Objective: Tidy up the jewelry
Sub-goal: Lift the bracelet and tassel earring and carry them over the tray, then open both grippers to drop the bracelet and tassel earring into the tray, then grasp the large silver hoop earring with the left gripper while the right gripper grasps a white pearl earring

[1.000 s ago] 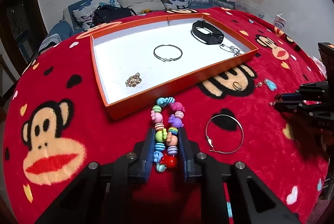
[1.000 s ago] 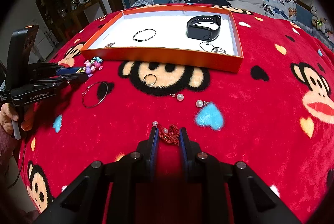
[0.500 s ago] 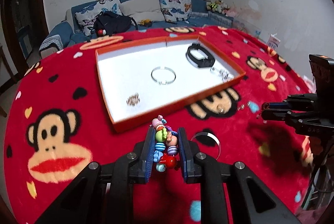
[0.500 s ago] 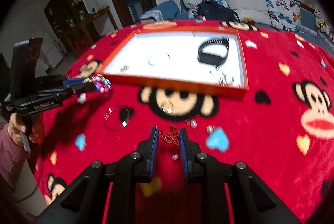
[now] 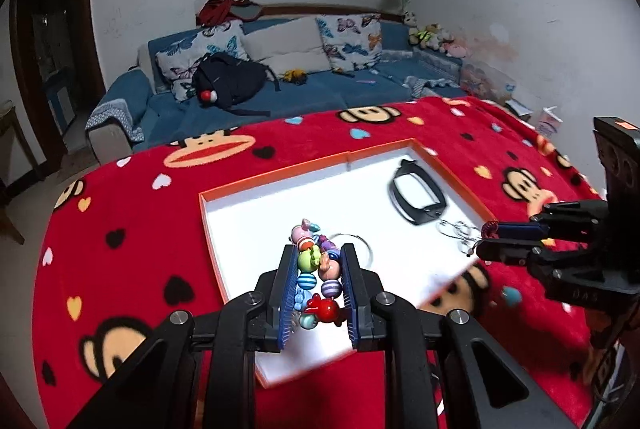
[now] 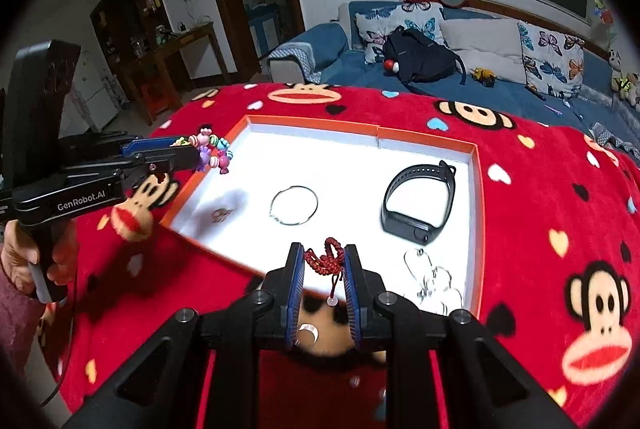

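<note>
Both grippers have lifted off the red blanket since a second ago and now hang over the orange tray, each carrying its piece.

Left gripper (image 5: 319, 283) clamps the colourful bead bracelet (image 5: 316, 271) between its blue pads, raised above the tray (image 5: 276, 177) at about 8 o'clock of the white floor; in the right wrist view the same bracelet (image 6: 210, 149) dangles over the tray's left rim. On the tray floor (image 6: 352, 161), left to right, lie a small gold chain (image 6: 221, 215), a thin wire bangle (image 6: 294, 205), a black smart band (image 6: 418, 203) at 2 o'clock, and silver hoop earrings (image 6: 434, 287) at 4 o'clock. Right gripper (image 6: 323, 279) pinches the red cord bracelet (image 6: 325, 261) above the tray's near rim at 6 o'clock, a pale bead hanging beneath it. A silver ring (image 6: 308, 329) rests on the blanket (image 6: 540, 197) below.
</note>
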Motion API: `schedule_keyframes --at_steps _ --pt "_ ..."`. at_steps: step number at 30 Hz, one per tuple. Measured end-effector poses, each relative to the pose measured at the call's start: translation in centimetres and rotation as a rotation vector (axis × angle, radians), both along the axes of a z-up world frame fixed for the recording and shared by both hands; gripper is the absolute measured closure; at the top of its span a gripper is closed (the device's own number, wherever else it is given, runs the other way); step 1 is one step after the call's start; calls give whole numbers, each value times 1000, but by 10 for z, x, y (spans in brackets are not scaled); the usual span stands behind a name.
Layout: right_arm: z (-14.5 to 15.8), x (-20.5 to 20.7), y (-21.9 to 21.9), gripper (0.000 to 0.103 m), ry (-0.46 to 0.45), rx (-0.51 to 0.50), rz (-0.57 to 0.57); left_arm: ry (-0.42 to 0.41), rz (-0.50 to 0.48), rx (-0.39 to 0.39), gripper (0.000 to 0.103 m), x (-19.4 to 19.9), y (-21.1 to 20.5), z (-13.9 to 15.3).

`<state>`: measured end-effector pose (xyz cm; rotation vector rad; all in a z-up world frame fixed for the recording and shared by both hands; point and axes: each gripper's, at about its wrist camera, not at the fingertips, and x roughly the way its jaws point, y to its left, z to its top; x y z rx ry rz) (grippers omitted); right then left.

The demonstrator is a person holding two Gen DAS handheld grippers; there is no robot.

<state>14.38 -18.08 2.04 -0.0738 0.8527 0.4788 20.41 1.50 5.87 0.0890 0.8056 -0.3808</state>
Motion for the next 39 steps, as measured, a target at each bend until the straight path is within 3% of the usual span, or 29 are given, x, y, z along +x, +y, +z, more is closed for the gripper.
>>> schedule_keyframes --at_steps 7,14,18,21,22,24,25,31,39 --pt "-25 26 3 81 69 -27 -29 91 15 35 81 47 -7 -41" --pt "-41 32 4 81 117 -32 -43 122 23 63 80 64 -14 -72" --pt "-43 32 6 81 123 -42 -40 134 29 68 73 65 -18 -78" --pt "-46 32 5 80 135 -41 -36 137 39 79 62 64 -18 -80" --pt "-46 32 5 76 136 -43 -35 140 39 79 56 63 -18 -80" --pt "-45 33 5 58 135 -42 -31 129 43 78 54 61 -18 -78" --pt "-44 31 4 55 124 -42 -32 125 45 77 54 60 -17 -77" --pt "-33 24 1 54 97 -38 -39 99 42 64 50 44 -16 -59" --pt "-15 -2 -4 54 58 -27 -33 46 7 75 47 -7 -16 -34"
